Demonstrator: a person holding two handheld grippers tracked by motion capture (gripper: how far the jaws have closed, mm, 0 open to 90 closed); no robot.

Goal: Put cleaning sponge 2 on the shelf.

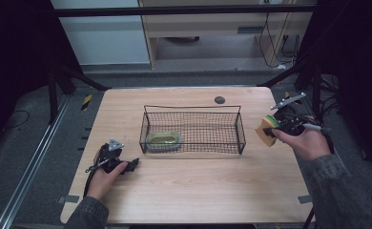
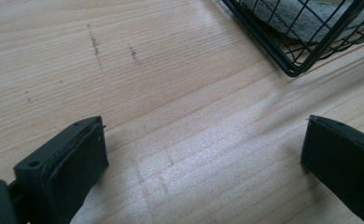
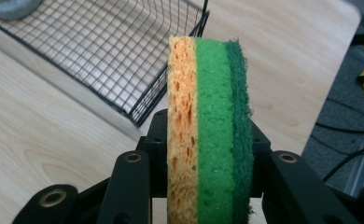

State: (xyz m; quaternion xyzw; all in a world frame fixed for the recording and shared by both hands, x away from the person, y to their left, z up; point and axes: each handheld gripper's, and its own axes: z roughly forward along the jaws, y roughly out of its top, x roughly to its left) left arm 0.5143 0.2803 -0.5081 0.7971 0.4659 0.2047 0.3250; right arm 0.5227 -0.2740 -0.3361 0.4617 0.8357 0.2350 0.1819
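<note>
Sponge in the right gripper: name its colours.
Sponge: orange, light green and dark green layers, clearest in the right gripper view.

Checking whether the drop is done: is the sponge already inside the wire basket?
No, the sponge is clamped in the right gripper, off the right end of the wire basket.

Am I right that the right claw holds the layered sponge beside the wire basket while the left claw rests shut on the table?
Not quite: the left claw rests on the table open, its jaws wide apart in the left gripper view. The right claw does hold the sponge beside the wire basket.
</note>
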